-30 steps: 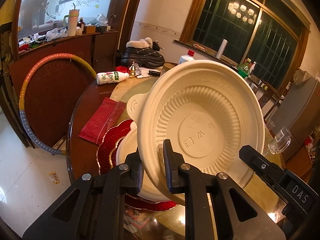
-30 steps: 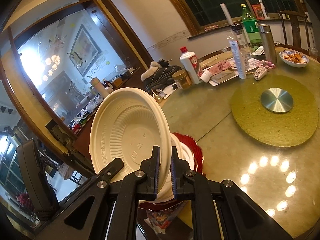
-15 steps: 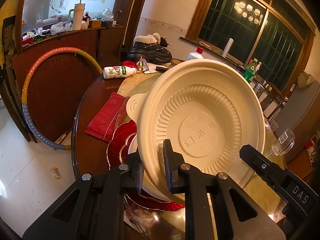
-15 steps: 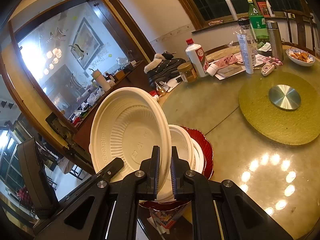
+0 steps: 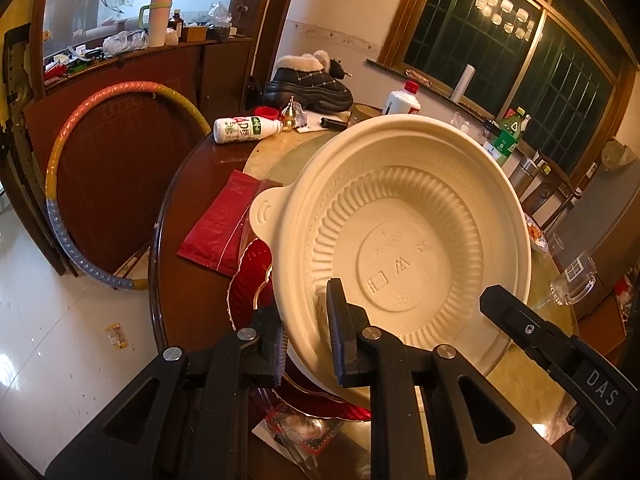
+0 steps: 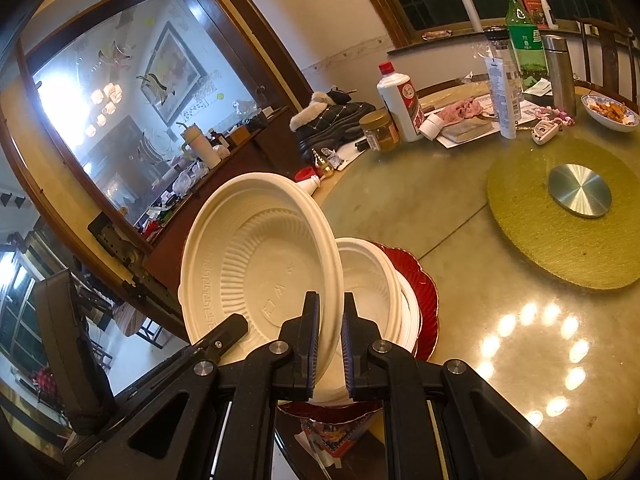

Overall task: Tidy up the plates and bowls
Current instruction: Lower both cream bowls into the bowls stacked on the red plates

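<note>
A cream disposable bowl stands tilted on its edge, inside facing both cameras. My left gripper is shut on its lower rim. My right gripper is shut on the rim at another spot. Each gripper shows in the other's view: the right one and the left one. Just behind and below the held bowl, a stack of cream bowls rests on a red scalloped plate near the table's edge.
A red packet and a lying white bottle are left of the plate. Black boots, a white liquor bottle, a jar and a green mat with a metal disc crowd the round table. A glass stands right.
The bowl held by both grippers has shifted slightly and sunk a little. In the right wrist view more of the stacked bowls and red plate now shows beside it.
</note>
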Action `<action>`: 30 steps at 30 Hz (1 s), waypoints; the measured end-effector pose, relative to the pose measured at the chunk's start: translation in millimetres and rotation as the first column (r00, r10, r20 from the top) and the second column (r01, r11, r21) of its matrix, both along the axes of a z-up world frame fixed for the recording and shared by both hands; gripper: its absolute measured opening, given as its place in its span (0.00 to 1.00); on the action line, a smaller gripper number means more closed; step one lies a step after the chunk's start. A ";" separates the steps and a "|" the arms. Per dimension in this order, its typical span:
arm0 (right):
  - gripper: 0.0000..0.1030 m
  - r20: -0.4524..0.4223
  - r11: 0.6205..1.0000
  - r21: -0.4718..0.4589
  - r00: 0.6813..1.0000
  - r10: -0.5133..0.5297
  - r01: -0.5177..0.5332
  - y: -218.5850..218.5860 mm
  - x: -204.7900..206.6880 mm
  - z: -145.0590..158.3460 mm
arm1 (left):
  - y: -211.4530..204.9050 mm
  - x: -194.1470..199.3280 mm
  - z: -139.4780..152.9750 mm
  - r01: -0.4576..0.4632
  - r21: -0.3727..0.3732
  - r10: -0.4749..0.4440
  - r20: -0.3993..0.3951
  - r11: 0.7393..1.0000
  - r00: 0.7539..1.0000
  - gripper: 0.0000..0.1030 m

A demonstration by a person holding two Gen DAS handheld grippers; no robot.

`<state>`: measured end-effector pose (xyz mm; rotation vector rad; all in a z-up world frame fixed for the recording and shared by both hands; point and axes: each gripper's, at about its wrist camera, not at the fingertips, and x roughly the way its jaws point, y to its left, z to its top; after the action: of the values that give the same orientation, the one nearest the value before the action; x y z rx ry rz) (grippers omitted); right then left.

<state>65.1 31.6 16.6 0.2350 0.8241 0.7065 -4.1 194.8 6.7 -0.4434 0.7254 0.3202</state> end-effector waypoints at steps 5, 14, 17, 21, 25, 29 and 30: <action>0.10 -0.016 1.000 -0.004 1.000 0.003 -0.003 -1.0 3.7 -6.6 | -0.9 1.8 -4.8 0.006 -0.009 -0.006 -0.021 1.000 1.000 0.15; 0.10 -0.036 1.000 -0.016 0.999 0.004 -0.004 -2.8 5.6 -15.3 | -1.5 2.9 -9.9 0.014 -0.014 -0.014 -0.044 1.000 0.999 0.15; 0.10 -0.041 1.000 -0.020 0.999 0.004 -0.005 -3.0 5.8 -17.1 | -0.8 3.3 -11.7 0.016 -0.019 -0.017 -0.050 1.000 0.999 0.15; 0.10 -0.044 1.000 -0.024 0.999 0.004 -0.005 -3.4 4.3 -18.9 | -0.3 4.6 -13.5 0.019 -0.021 -0.020 -0.055 1.000 0.998 0.15; 0.10 -0.044 1.000 -0.025 0.999 0.004 -0.005 -3.0 4.0 -18.4 | -0.3 4.8 -13.8 0.020 -0.022 -0.021 -0.056 1.000 0.998 0.15; 0.10 -0.046 1.000 -0.026 0.999 0.005 -0.006 -2.9 4.1 -18.9 | 0.2 6.3 -16.1 0.023 -0.031 -0.025 -0.065 0.999 0.998 0.15; 0.10 -0.047 1.000 -0.027 0.999 0.004 -0.006 -2.2 3.4 -19.5 | 0.3 6.8 -17.2 0.023 -0.032 -0.026 -0.067 0.999 0.997 0.15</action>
<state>68.5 29.4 -2.9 0.2253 0.8788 0.6960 2.8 195.0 -10.6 -0.4550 0.8024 0.3022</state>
